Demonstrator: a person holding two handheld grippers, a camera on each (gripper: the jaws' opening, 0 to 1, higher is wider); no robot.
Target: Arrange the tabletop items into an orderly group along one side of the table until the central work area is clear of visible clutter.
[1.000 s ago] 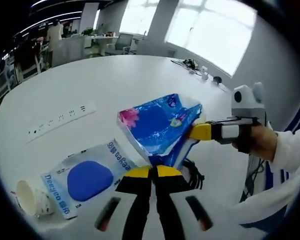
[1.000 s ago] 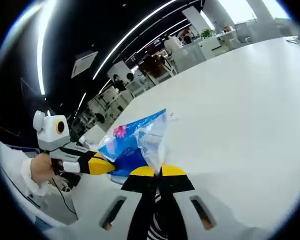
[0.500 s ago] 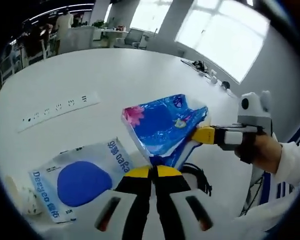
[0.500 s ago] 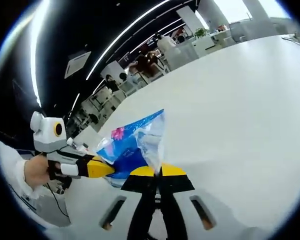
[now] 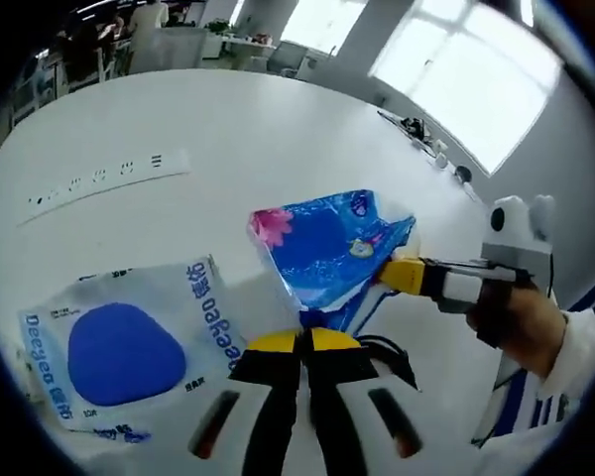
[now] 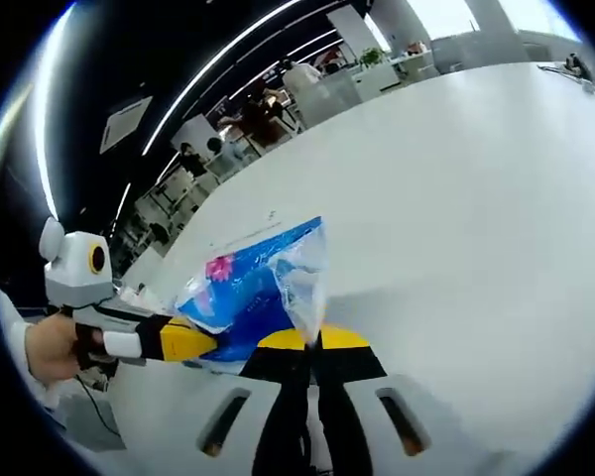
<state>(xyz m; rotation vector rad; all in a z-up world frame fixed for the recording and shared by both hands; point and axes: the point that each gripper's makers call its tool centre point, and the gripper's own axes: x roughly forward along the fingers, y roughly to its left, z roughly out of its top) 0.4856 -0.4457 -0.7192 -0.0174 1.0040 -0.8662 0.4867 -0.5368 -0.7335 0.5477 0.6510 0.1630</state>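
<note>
One blue tissue pack (image 5: 322, 248), one wipes packet (image 5: 119, 342), perhaps one power strip (image 5: 104, 178).

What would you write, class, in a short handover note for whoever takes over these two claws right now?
Left claw: shut on the blue tissue pack, at its near edge.
Right claw: shut on the same pack's clear plastic end. The pack hangs between the two claws above the white table.
White-and-blue Deeyeo packet: flat on the table, beside the left claw.
Black cable: lies just past the left claw.
Power strip: set in the table farther out.
Done: pack lifted.
Left: set the pack down along one side, then bring the packet next to it.
</note>
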